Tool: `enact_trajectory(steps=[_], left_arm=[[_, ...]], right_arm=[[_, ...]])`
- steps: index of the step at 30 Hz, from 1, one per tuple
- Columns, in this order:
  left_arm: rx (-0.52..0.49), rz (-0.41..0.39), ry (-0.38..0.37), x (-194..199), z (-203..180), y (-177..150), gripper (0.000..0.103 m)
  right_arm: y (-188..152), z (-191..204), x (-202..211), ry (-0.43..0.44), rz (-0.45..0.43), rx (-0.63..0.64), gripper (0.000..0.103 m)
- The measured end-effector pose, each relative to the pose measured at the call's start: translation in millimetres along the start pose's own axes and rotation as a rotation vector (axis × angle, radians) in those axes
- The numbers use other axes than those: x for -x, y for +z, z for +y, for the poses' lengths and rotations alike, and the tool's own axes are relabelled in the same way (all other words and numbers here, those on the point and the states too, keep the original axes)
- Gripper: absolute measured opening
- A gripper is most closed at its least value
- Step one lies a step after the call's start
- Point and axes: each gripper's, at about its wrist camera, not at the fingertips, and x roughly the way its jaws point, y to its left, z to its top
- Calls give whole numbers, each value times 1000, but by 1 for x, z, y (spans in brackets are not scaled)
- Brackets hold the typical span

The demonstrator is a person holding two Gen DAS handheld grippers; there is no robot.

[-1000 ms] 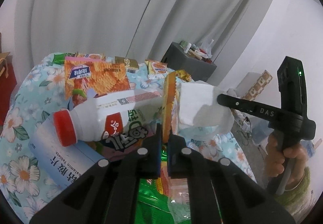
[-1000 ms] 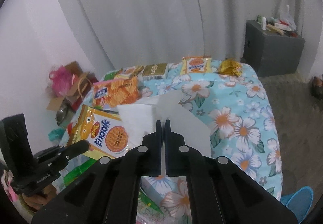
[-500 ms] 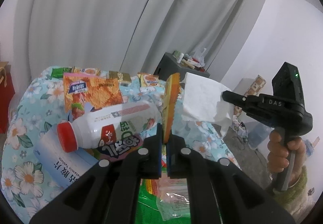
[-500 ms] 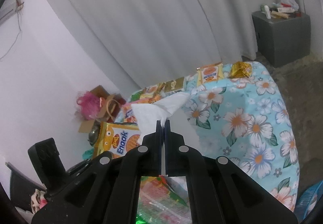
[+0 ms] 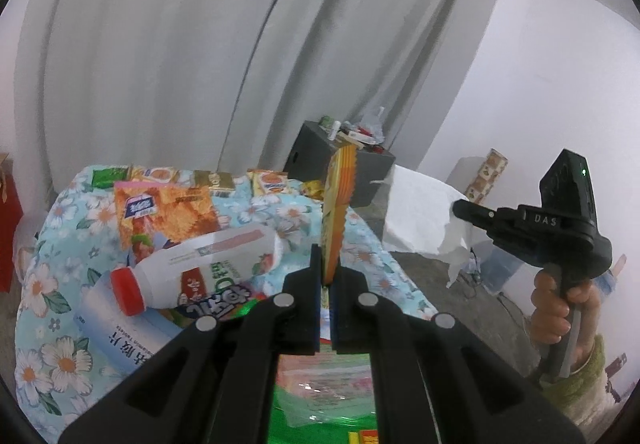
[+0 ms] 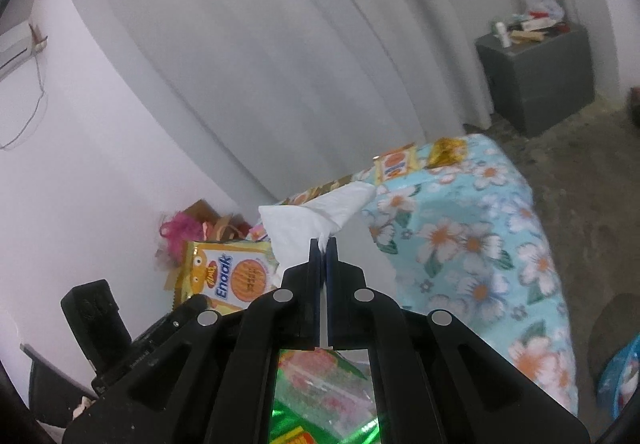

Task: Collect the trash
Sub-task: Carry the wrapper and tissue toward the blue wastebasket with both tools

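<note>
My left gripper (image 5: pixel 329 273) is shut on the edge of a yellow-orange Enaak snack wrapper (image 5: pixel 336 212), which stands upright and edge-on above the floral table (image 5: pixel 60 284). The right wrist view shows the same wrapper (image 6: pixel 228 276) face-on, with the left gripper (image 6: pixel 188 308) at its lower corner. My right gripper (image 6: pixel 324 244) is shut on a white tissue (image 6: pixel 308 220) that hangs in the air. From the left wrist view, the right gripper (image 5: pixel 460 209) holds the tissue (image 5: pixel 420 212) beyond the table's right edge.
On the table lie a white bottle with a red cap (image 5: pixel 200 268), a chips bag (image 5: pixel 168 212), a pale box (image 5: pixel 120 340) and small packets at the back. A green bag (image 6: pixel 320 388) lies below both grippers. A grey cabinet (image 6: pixel 536 80) stands by the curtain.
Both grippers have risen with their loads. The right one has carried the tissue sideways off the table; the wrapper now stands higher above the bottle.
</note>
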Motion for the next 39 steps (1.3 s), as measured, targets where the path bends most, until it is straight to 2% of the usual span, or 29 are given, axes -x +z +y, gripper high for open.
enact_trajectory(steps=[5,12,20,24,29,32,39], left_arm=[[-46,1,-55,4,-29,3,3],[-123,54,-156,-17,-88,3,3],[-217,172,-267,-72,-171,-11,3],[-278,229,-311,-107,-218,-24,3],[-355,349,-371,-165,-290,-56,3],[-407,421,-401,-201,-330,-82,3],[-509,619,-412,-295,-406,-162,3]], right_arm=[[-15,-24,45,-50,-64,-53,1],[-42,-69,102,-143,-135,-147,1],[-69,-135,155,-235,-215,-277,1],[-82,-174,175,-317,-243,-339,1],[-102,-227,196,-414,-267,-426,1],[-121,-277,205,-461,-265,-527,1],[-171,-391,211,-475,-291,-827,1]])
